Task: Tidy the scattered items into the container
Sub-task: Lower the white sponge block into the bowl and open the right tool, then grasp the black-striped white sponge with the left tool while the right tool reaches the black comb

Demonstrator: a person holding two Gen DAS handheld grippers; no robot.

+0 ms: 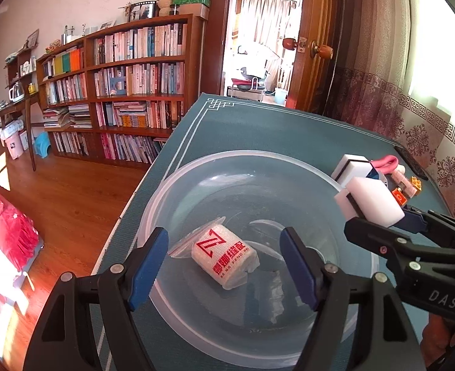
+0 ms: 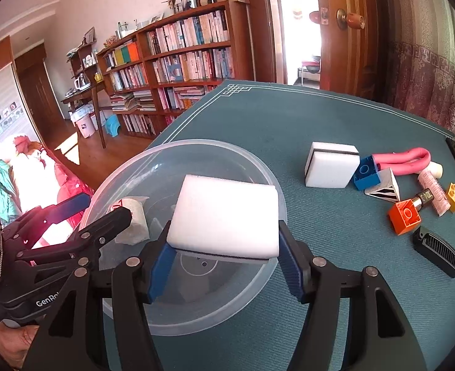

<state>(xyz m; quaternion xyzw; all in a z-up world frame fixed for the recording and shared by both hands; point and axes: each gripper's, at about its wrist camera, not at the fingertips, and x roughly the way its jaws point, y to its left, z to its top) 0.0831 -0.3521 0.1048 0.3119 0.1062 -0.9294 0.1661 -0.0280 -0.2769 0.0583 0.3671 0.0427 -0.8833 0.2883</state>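
Two grippers are seen over a clear plastic bowl (image 2: pixel 258 167) that stands on a teal-covered surface (image 2: pixel 289 117). The right gripper (image 2: pixel 224 266) is clenched on a white sponge block (image 2: pixel 227 216), which is held above the bowl's near rim. The left gripper (image 1: pixel 224 266) is released, its blue-padded fingers (image 1: pixel 148 266) spread wide above the bowl and touching nothing. One white wrapped roll with red lettering (image 1: pixel 224 256) is lying on its side on the bowl's floor, between those fingers in the left wrist view.

Outside the bowl, further items are left on the surface: a second white sponge block (image 2: pixel 331 165), a blue brick (image 2: pixel 366 173), an orange brick (image 2: pixel 405 216), a yellow brick (image 2: pixel 454 196), a pink bent tube (image 2: pixel 406 160), a pink patterned roller (image 2: pixel 433 190) and a black comb-like piece (image 2: pixel 437 250). The second sponge and the blue brick are just beside each other; whether they are touching cannot be told.
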